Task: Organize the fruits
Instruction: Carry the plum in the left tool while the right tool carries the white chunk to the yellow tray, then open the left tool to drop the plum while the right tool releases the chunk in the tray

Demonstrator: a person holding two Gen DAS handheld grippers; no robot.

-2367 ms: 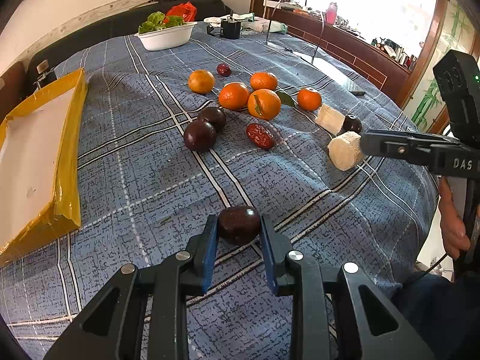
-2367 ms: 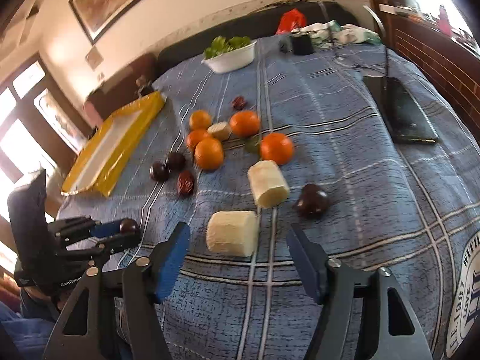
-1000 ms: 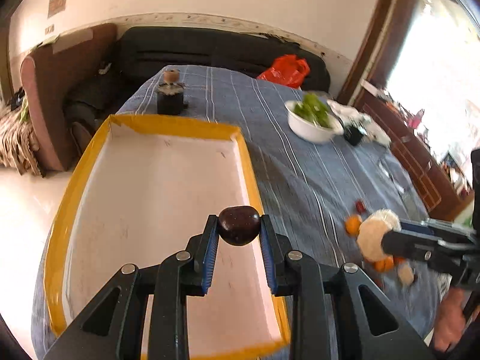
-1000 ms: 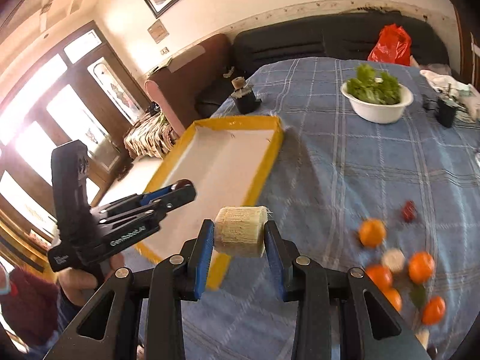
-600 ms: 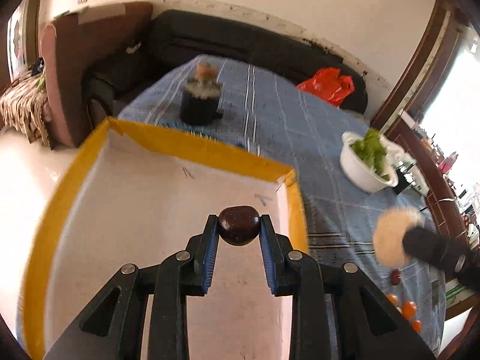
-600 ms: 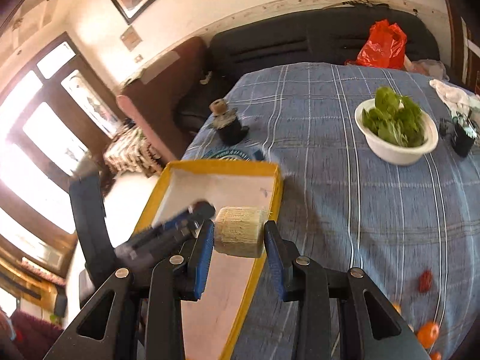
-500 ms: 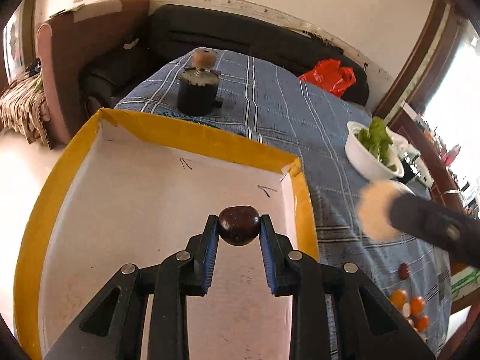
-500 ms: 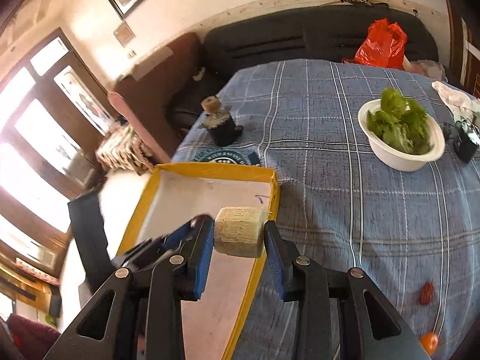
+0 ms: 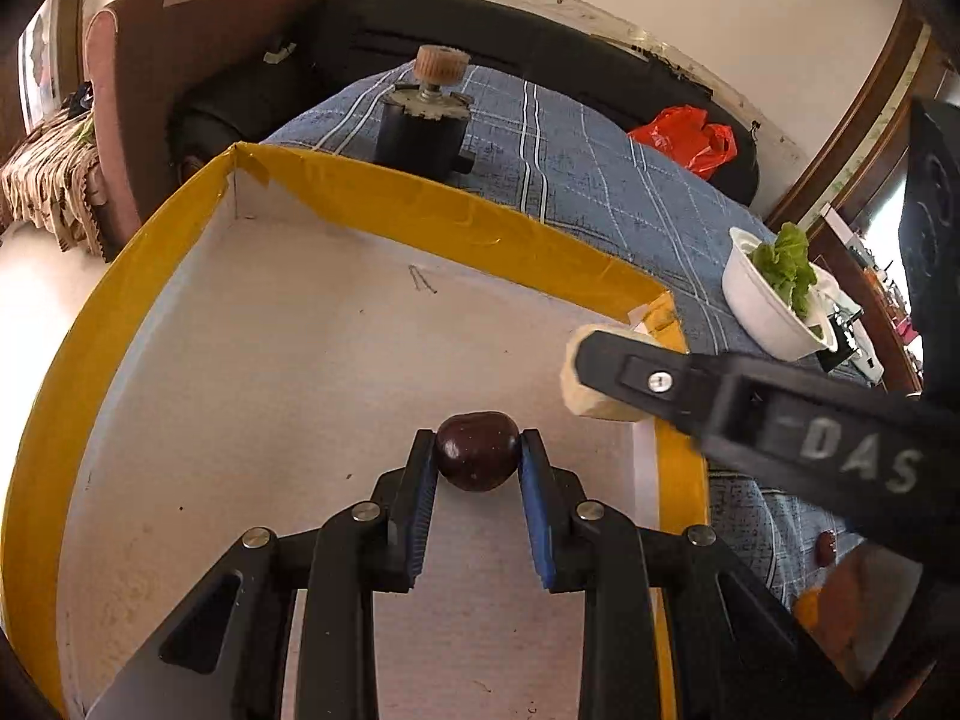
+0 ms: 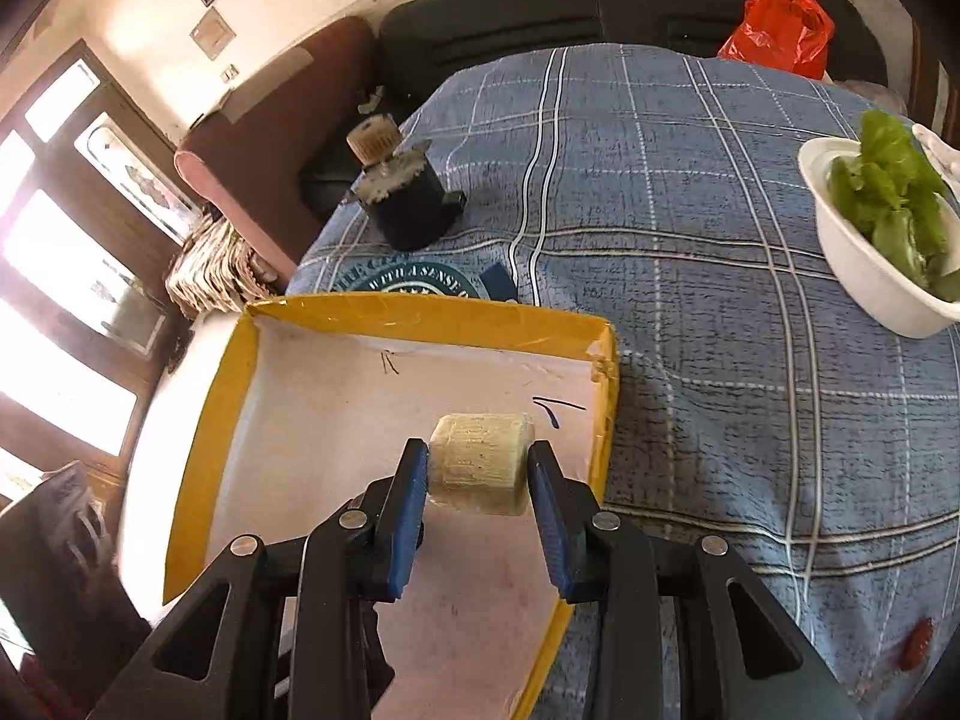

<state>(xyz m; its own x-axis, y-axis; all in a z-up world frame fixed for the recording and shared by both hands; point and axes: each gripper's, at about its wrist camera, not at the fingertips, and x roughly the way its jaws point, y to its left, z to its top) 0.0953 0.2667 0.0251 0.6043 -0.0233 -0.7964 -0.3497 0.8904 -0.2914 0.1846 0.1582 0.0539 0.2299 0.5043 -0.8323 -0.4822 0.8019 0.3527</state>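
Hovering over the yellow-rimmed tray [image 9: 372,204], my left gripper [image 9: 478,461] pinches a dark round fruit [image 9: 477,459]; my right gripper [image 10: 478,468] pinches a pale cylindrical chunk [image 10: 480,468]. Bare white tray floor lies beneath both claws. I should lower each close to it before releasing, keeping them apart.

Both views are being taken from just behind each tool, looking steeply down along its fingers. The yellow-edged tray [image 9: 384,204] is being seen close up from the left wrist; from the right wrist the same tray [image 10: 420,309] is being viewed from its right side. The black jar [image 9: 423,132] and salad bowl [image 10: 864,264] are being shared.
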